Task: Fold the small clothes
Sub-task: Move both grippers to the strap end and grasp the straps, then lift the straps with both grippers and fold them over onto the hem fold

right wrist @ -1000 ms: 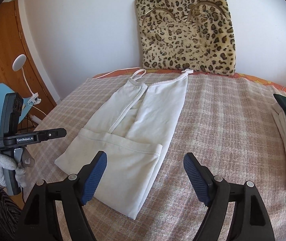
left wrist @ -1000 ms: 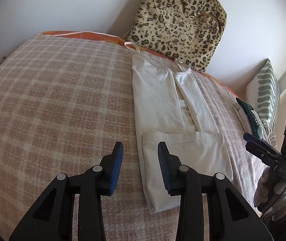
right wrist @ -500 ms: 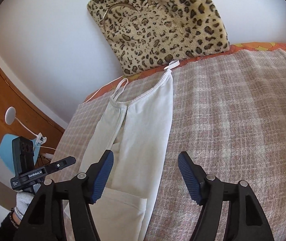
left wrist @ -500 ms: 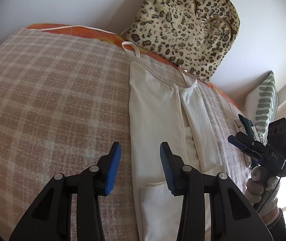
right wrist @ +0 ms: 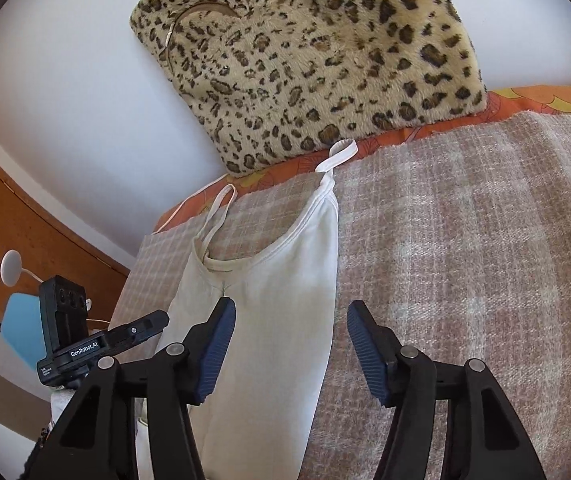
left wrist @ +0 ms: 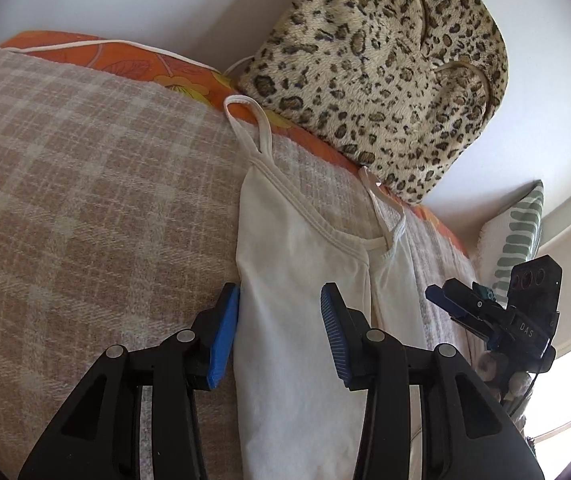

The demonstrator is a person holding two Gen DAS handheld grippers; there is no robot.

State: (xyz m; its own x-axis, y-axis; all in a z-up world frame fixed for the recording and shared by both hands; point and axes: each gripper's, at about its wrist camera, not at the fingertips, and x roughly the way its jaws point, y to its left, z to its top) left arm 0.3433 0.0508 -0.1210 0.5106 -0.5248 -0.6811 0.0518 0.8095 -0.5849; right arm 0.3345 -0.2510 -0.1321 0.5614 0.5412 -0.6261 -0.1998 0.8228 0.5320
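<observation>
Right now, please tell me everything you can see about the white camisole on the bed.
The white camisole looks like thin, soft knit with a narrow bound neckline and two thin straps. It lies flat on the checked blanket, folded lengthwise into a narrow strip. Its straps point toward the leopard cushion; one loop lies over the orange sheet. Both open hand-held grippers, left and right, straddle its sides, neither pinching it.

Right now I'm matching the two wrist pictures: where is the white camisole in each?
Left wrist: white camisole runs up the centre, between the open jaws.
Right wrist: white camisole lies centre-left, its right edge between the jaws.
Shared landmark: leopard-print cushion behind the straps.
</observation>
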